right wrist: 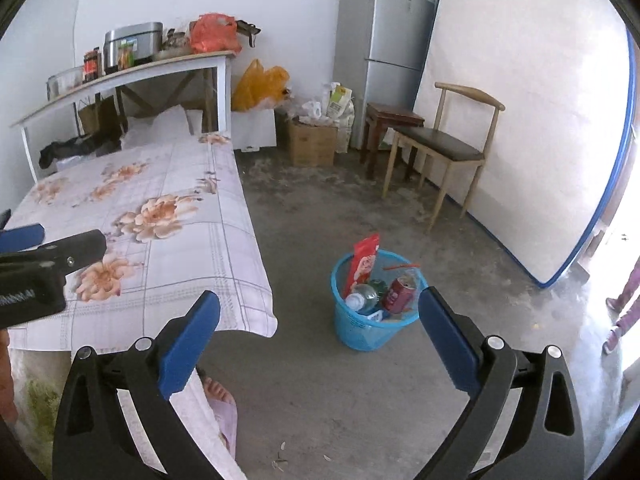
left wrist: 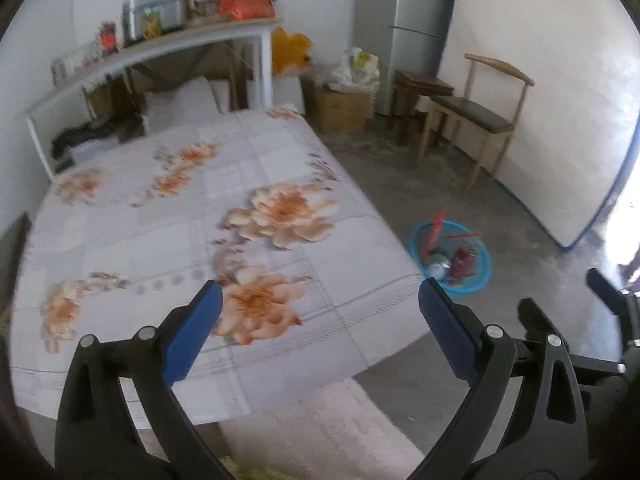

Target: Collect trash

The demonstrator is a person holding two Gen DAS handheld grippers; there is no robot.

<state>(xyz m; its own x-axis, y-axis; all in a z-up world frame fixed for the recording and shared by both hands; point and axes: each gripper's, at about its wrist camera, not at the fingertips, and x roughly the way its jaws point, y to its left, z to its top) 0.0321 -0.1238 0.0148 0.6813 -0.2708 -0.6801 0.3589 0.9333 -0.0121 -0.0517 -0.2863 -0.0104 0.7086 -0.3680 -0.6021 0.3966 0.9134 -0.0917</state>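
Note:
A blue plastic waste basket (right wrist: 362, 330) stands on the concrete floor beside the bed's foot corner; in the left wrist view the basket (left wrist: 476, 280) shows past the bed edge. Inside it sit a red snack wrapper (right wrist: 362, 264), a red drink can (right wrist: 398, 292), a clear plastic bottle (right wrist: 360, 296) and a red straw (right wrist: 400, 267). My right gripper (right wrist: 320, 334) hangs open above the floor, nearer to me than the basket, nothing between its blue pads. My left gripper (left wrist: 320, 320) is open over the bed's foot end, empty.
A bed with a flowered sheet (right wrist: 168, 216) fills the left. A wooden chair (right wrist: 440, 152), a dark stool (right wrist: 392, 124), a fridge (right wrist: 384, 40) and a leaning mattress (right wrist: 528, 120) line the far side. Cardboard box (right wrist: 312, 144) and bags sit by the wall. Legs of a person (right wrist: 624, 308) stand at the right edge.

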